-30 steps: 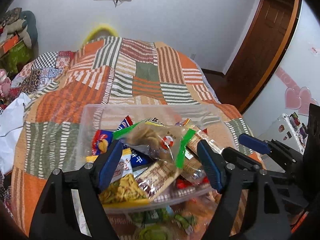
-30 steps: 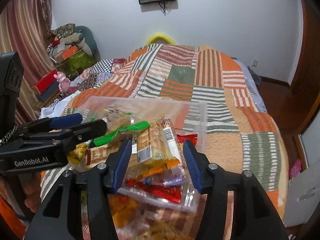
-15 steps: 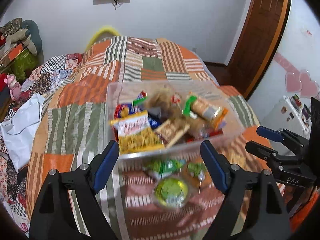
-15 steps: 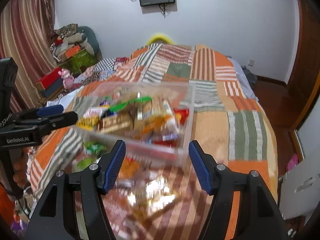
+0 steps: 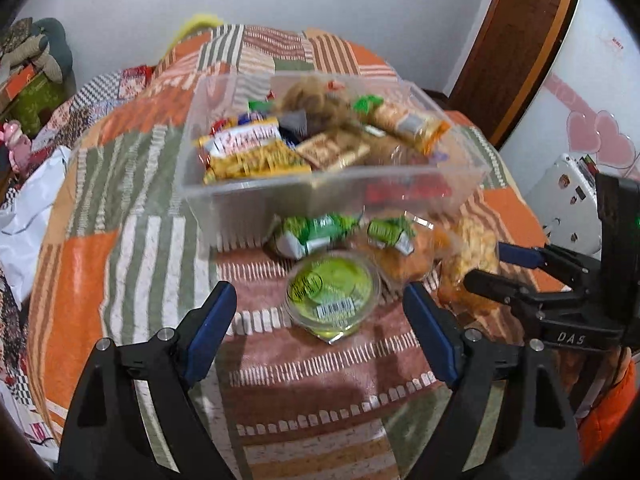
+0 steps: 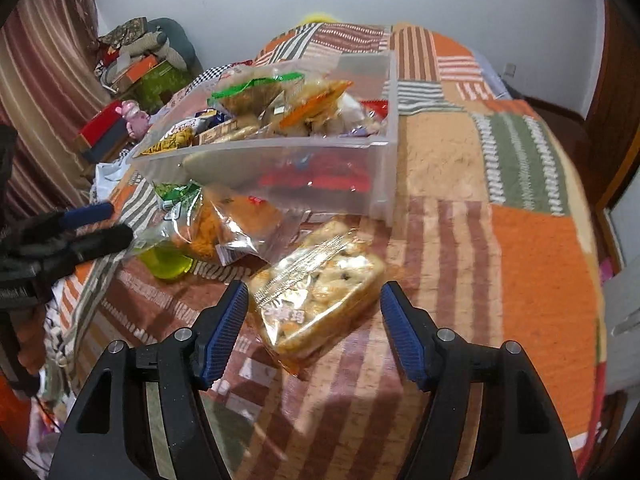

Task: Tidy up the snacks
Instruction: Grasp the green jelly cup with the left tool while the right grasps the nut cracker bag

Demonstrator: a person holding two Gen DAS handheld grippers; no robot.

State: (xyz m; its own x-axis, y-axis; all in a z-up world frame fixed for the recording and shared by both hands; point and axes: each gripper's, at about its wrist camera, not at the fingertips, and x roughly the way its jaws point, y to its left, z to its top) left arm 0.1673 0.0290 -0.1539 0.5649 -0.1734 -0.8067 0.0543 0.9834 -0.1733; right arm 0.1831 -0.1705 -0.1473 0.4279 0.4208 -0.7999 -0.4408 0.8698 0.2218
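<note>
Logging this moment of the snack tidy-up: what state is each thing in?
Bin: upright, open, full of snacks.
Green cup: sealed, lying on the quilt outside the bin.
Bread bag: sealed, lying on the quilt.
Left gripper: opening, holds nothing.
Right gripper: opening, holds nothing.

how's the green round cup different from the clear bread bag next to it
The green jelly cup is a round, rigid lidded tub; the bread bag is a soft, oblong clear wrapper. The cup lies ahead of the left gripper, the bag ahead of the right gripper. Both lie on the quilt, outside the clear bin.
</note>
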